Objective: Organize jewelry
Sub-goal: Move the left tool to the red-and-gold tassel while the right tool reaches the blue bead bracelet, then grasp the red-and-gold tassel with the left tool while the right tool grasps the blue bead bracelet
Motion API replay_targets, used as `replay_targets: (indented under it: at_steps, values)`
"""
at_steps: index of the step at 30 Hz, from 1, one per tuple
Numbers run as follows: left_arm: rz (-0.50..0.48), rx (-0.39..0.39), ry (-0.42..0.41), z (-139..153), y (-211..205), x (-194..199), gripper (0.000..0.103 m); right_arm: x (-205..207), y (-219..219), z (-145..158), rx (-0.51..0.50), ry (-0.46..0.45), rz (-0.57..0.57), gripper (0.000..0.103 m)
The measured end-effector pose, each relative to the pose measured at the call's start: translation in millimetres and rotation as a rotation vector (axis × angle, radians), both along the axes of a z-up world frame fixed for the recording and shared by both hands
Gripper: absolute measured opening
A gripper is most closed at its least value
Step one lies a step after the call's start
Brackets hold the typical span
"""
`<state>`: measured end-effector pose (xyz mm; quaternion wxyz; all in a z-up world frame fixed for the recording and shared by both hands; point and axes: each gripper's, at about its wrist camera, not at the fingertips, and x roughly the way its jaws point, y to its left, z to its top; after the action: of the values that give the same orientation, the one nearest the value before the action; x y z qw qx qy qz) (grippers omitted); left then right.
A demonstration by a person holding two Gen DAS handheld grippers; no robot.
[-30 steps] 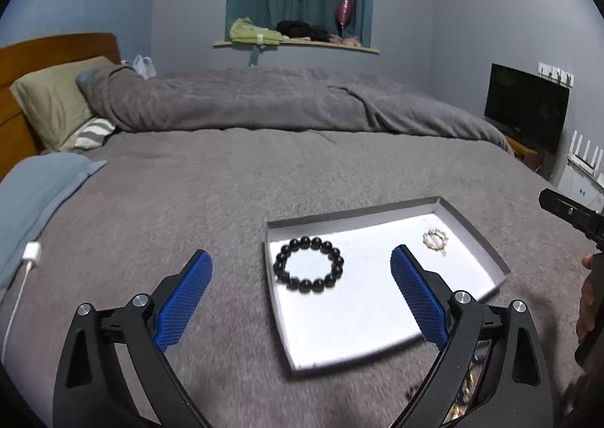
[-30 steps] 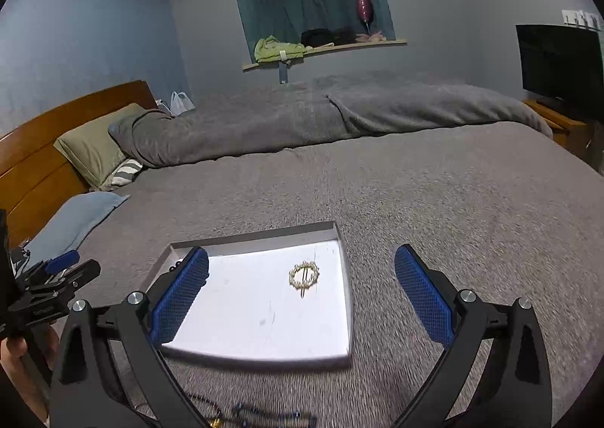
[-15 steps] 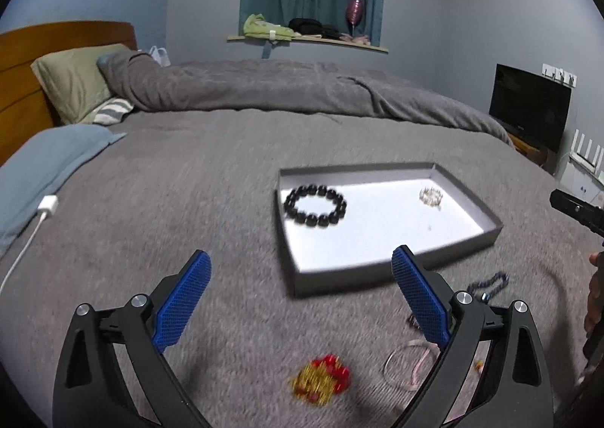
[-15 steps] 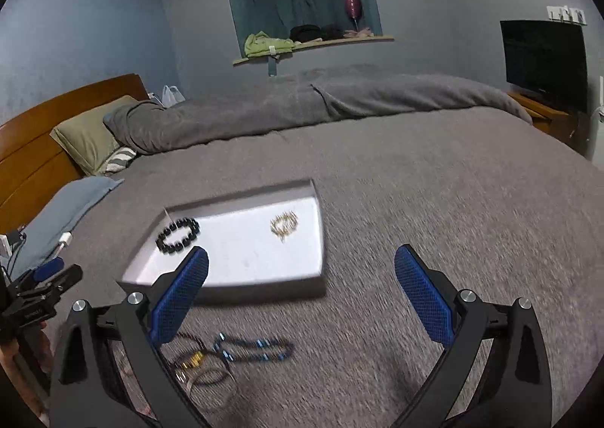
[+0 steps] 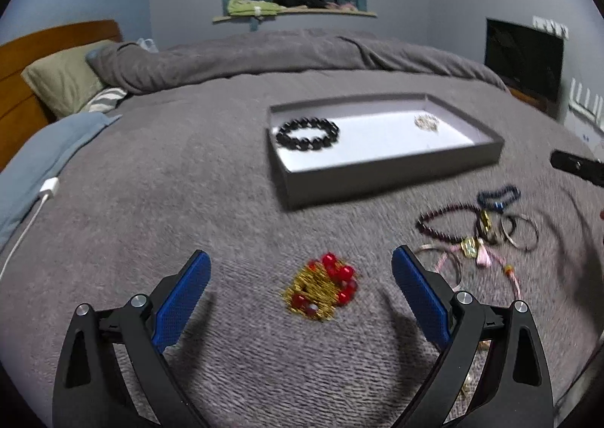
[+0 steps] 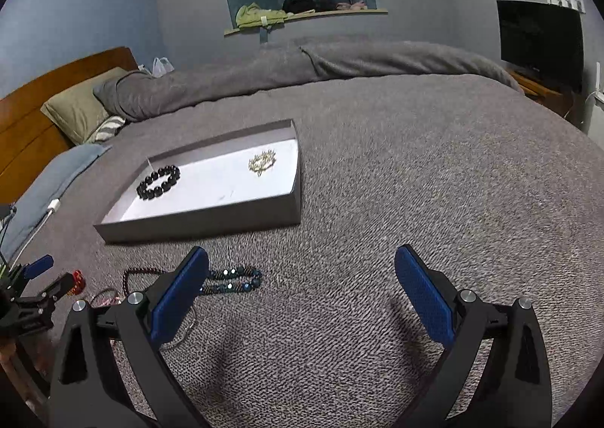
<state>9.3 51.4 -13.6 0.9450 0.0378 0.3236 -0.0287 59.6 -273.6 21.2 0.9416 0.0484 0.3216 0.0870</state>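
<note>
The left gripper (image 5: pixel 300 290) hangs low over the bed (image 5: pixel 151 201), jaws spread wide and holding nothing, with the red-and-gold piece (image 5: pixel 321 290) lying on the blanket between the fingertips and a little ahead of them. That looks like the next pick. To do it well, bring the blue pads down on either side of the cluster's middle and close on the bulk of the beads, not on a loose strand of chain; the blanket is soft, so press slightly into it to get under the piece. The frame is blurred here, so whether it is one bracelet or a tangle is hard to say.

The right gripper (image 6: pixel 302 290) is likewise released and empty, its left finger partly covering the blue bead strand (image 6: pixel 236 278).

Beyond, towards the bed's right side, a loose heap of bangles and beads (image 5: pixel 487 231) waits unsorted. Farther on sits the grey tray (image 5: pixel 377 175), with a black bead bracelet (image 5: pixel 307 133) at its left end and a small gold piece (image 5: pixel 426 122) near its far right corner. Lift clear of the near wall before releasing.
</note>
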Motion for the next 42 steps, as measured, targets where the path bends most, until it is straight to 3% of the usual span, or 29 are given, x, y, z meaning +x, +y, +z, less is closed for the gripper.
replay_targets:
  at_steps: [6,13,15,20,25,31,35,42]
  values:
    - [-0.059,-0.023,0.030,-9,-3,-2,0.096,7,10,-10,-0.019,0.040,0.019,0.095]
    - [-0.051,-0.066,0.043,-9,5,-3,0.092,16,19,-19,-0.030,0.091,0.049,0.067]
    - [-0.048,-0.075,0.037,-7,7,-4,0.087,17,20,-21,-0.026,0.102,0.058,0.061]
    - [-0.053,-0.086,0.042,-4,10,-5,0.058,17,21,-23,-0.028,0.114,0.071,0.046]
    - [-0.079,-0.125,0.040,-1,10,-6,0.048,17,22,-23,-0.024,0.119,0.087,0.036]
    - [-0.044,-0.150,0.009,7,18,-12,0.047,17,20,-22,-0.023,0.119,0.089,0.033]
    - [-0.052,-0.140,0.075,-4,16,-4,0.022,19,24,-25,-0.021,0.125,0.100,0.033]
    - [-0.096,-0.134,0.110,-11,8,-1,0.019,26,33,-30,-0.034,0.137,0.112,0.033]
